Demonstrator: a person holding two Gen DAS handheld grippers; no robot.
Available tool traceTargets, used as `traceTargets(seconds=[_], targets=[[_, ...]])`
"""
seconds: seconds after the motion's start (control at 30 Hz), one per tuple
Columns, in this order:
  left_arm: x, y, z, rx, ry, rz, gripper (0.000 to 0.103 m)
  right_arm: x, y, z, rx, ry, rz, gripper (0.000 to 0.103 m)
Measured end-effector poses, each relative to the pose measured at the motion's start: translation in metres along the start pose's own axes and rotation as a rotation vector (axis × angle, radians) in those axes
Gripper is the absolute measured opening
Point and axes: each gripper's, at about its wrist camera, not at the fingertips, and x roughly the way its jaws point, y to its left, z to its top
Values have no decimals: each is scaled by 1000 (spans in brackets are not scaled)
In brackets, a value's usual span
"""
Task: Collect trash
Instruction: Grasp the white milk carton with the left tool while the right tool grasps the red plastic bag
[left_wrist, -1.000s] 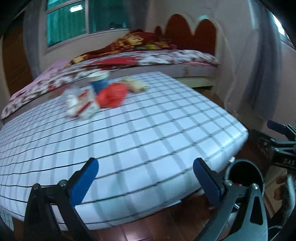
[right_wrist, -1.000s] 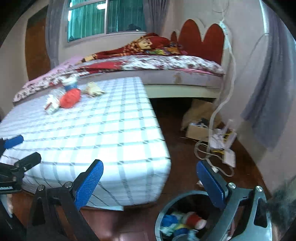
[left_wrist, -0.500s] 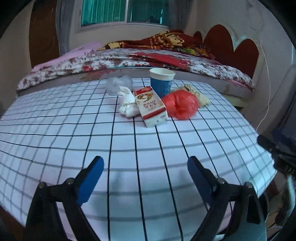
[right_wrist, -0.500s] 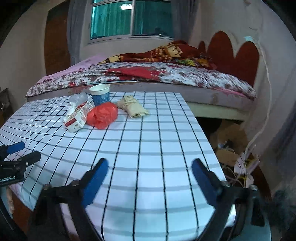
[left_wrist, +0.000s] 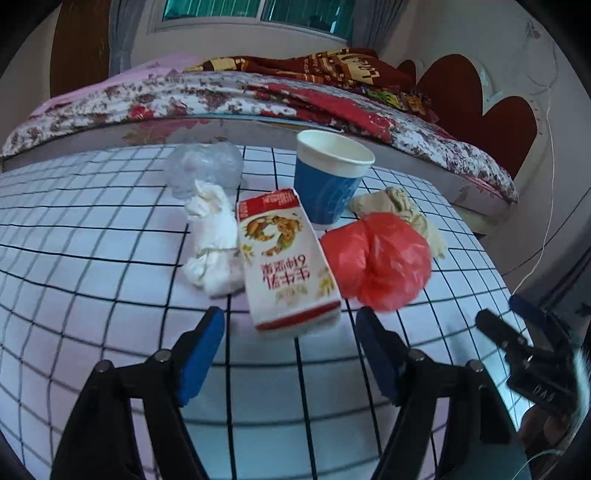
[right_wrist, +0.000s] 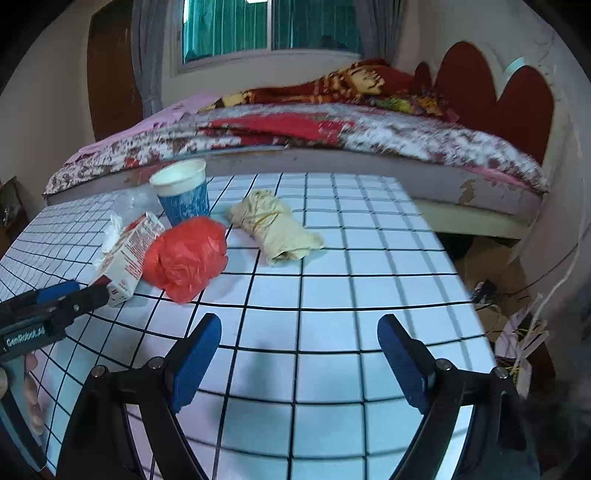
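Trash lies on the checked table (left_wrist: 92, 280): a white and red milk carton (left_wrist: 286, 262), a crumpled red plastic bag (left_wrist: 380, 260), a white crumpled tissue (left_wrist: 214, 240), a clear plastic wad (left_wrist: 205, 168), a blue paper cup (left_wrist: 328, 181) and a beige wrapped bundle (left_wrist: 402, 206). My left gripper (left_wrist: 290, 343) is open, just short of the carton's near end. My right gripper (right_wrist: 299, 354) is open and empty over the table (right_wrist: 332, 295), short of the beige bundle (right_wrist: 275, 227) and red bag (right_wrist: 186, 256). The carton (right_wrist: 127, 254) and cup (right_wrist: 183, 192) show at left.
A bed with a floral cover (right_wrist: 332, 136) and red headboard (right_wrist: 491, 92) stands behind the table. Cables and clutter (right_wrist: 517, 325) lie on the floor at right. The left gripper (right_wrist: 51, 299) shows at the left edge of the right wrist view.
Both grippers have moved forward over the table toward the trash pile. The left now sits close to the carton. The bin at the floor has dropped out of view.
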Motion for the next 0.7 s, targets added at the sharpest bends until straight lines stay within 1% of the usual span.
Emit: traceTargets(seconds=[0.03,0.1,0.13,0.17,0.2,0.3,0.4,0.47,0.57,0.63,0.7], targets=[[4,2,2,-8,5,-5,72,5,2,1,-5,6,9,88],[12,6,5,-30,18,-32,67,13,5,5,-13,22,27,88],[16,8,7,-39,26,-53,57,17,7,7,-22,23,36,87],[19,9,8,-44,35,-78,55,20,10,9,-31,26,46,86],[18,9,8,-36,24,-72,55,22,11,10,-38,29,54,85],[4,3,5,39,-12,-32,54,29,21,17,-65,34,102,80],[-12,-4,-2,141,-47,46,54,34,34,22,-103,33,143,77],[-16,-4,-5,176,-53,79,54,38,46,28,-128,30,168,77],[-16,0,-4,187,-46,86,54,51,64,40,-159,32,185,76],[-19,2,-5,190,-45,76,54,61,72,48,-164,42,188,74],[-21,-1,-5,205,-48,76,54,71,78,51,-180,75,211,44]])
